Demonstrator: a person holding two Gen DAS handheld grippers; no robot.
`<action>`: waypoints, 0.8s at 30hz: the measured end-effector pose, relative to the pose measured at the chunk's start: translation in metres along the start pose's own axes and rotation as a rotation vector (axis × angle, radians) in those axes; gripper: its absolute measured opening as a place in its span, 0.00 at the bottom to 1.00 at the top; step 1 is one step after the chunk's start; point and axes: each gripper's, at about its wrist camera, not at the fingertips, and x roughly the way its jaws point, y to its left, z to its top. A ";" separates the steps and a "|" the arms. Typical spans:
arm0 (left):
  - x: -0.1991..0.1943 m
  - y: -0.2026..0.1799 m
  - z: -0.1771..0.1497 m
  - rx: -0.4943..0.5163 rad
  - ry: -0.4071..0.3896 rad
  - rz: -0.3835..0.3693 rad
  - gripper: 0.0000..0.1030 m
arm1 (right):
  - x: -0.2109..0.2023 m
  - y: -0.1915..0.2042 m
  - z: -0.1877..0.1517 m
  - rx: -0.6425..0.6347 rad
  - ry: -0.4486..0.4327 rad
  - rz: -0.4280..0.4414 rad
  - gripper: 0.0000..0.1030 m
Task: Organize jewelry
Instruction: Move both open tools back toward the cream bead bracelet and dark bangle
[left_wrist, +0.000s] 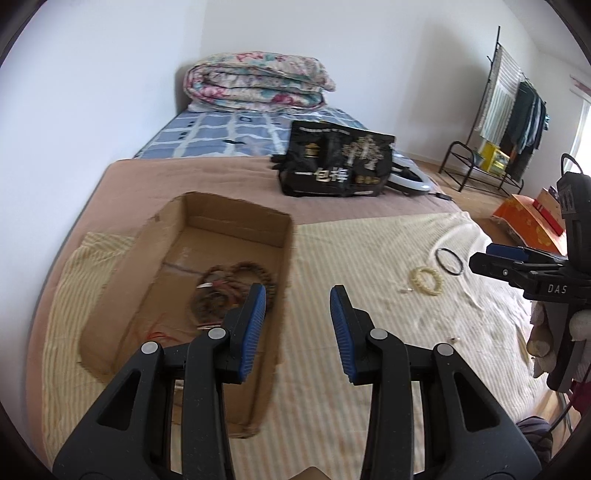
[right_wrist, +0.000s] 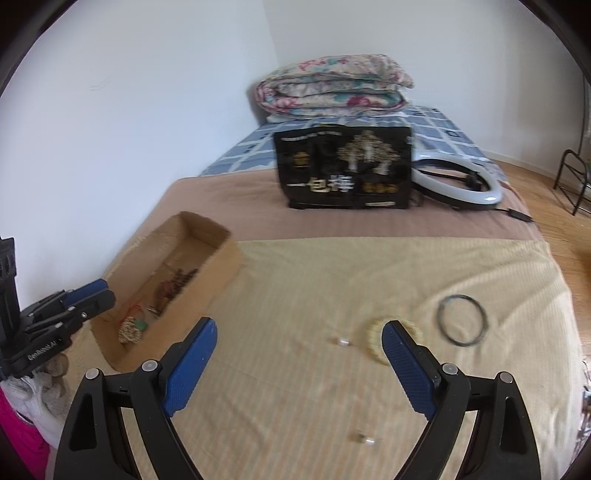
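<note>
A cardboard box (left_wrist: 236, 218) lies on the striped yellow cloth, with brown bead strands (left_wrist: 229, 288) inside. My left gripper (left_wrist: 298, 291) hovers over the box's right wall, open, with nothing between its blue pads. To the right on the cloth lie a cream bead bracelet (left_wrist: 427, 280) and a thin black bangle (left_wrist: 448, 260). My right gripper (right_wrist: 300, 328) stands wide open above the cloth. Its right finger covers part of the cream bracelet (right_wrist: 373, 338); the bangle (right_wrist: 463, 319) lies further right. Two tiny pale pieces (right_wrist: 343, 341) (right_wrist: 365, 439) lie loose nearby.
A black printed bag (left_wrist: 336, 166) and a white ring light (right_wrist: 458, 184) sit further back on the bed. A folded floral quilt (left_wrist: 255, 81) lies at the head. The bed's edge drops to wooden floor on the right, with a clothes rack (left_wrist: 509, 110).
</note>
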 end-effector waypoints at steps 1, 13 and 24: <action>0.001 -0.003 0.000 0.004 0.001 -0.005 0.35 | -0.003 -0.007 -0.002 0.002 0.001 -0.011 0.90; 0.031 -0.053 0.003 0.058 0.036 -0.078 0.35 | -0.011 -0.070 -0.020 0.045 0.021 -0.112 0.89; 0.071 -0.099 -0.003 0.135 0.090 -0.145 0.35 | 0.016 -0.099 -0.036 0.083 0.073 -0.084 0.75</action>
